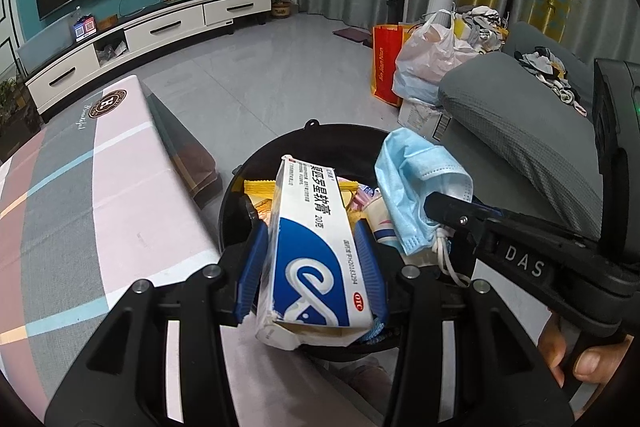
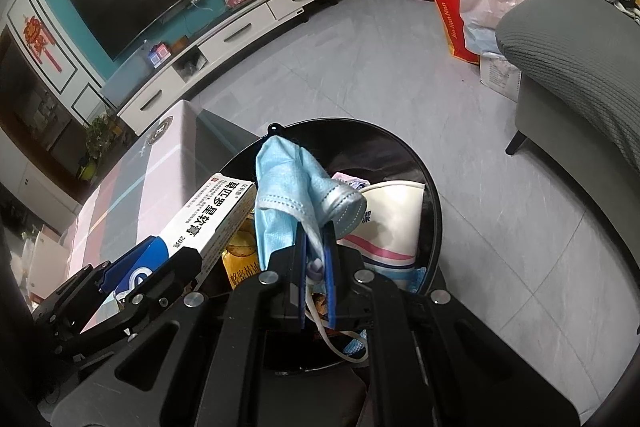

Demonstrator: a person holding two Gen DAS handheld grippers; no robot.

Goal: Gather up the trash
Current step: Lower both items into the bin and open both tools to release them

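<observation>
My left gripper (image 1: 310, 251) is shut on a white and blue ointment box (image 1: 316, 251) and holds it over a round black trash bin (image 1: 320, 131). My right gripper (image 2: 316, 243) is shut on a crumpled light-blue face mask (image 2: 288, 183), also held over the bin (image 2: 432, 195). The mask (image 1: 416, 187) and the right gripper (image 1: 440, 205) show at the right of the left wrist view. The box (image 2: 208, 219) shows at the left of the right wrist view. The bin holds a yellow wrapper (image 1: 260, 189), a white paper cup (image 2: 392, 223) and other scraps.
A table with a pink and grey checked cloth (image 1: 100, 207) stands left of the bin. A grey sofa (image 1: 520, 131) is at the right, with plastic bags (image 1: 428, 55) and a red bag (image 1: 386, 63) beyond it. A white TV cabinet (image 1: 152, 35) lines the far wall.
</observation>
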